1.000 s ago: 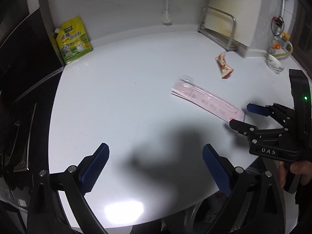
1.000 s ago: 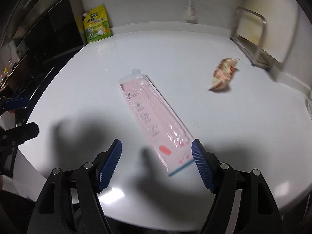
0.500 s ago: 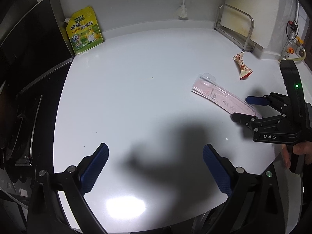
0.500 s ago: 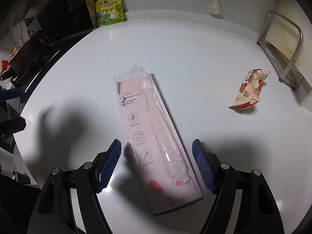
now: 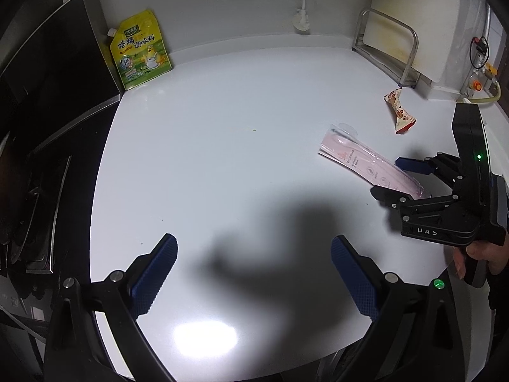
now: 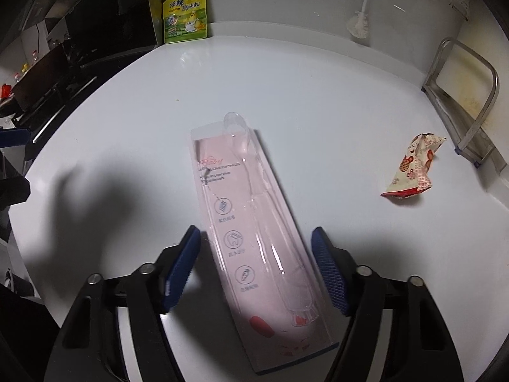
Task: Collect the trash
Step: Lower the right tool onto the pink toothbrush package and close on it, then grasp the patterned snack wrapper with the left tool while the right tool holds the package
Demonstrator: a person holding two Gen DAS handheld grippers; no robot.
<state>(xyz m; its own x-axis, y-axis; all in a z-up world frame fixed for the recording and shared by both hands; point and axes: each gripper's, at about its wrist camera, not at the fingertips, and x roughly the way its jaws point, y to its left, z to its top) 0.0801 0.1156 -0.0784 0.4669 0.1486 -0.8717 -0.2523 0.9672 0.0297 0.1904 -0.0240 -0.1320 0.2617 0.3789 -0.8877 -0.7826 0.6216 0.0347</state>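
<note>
A long pink toothbrush package lies flat on the white counter. My right gripper is open, with its blue pads on either side of the package's near half, not pressing it. The package also shows in the left wrist view, with the right gripper straddling its near end. A crumpled red and white snack wrapper lies to the right, also seen in the left wrist view. My left gripper is open and empty over the counter's near part.
A yellow seasoning pouch leans at the back left corner. A white brush stands against the back wall. A metal rack stands at the right. A dark stove area lies left of the counter.
My right gripper has moved forward along the package, so its pads now flank the package's sides. My left gripper has drawn back a little and turned slightly; it stays open.
</note>
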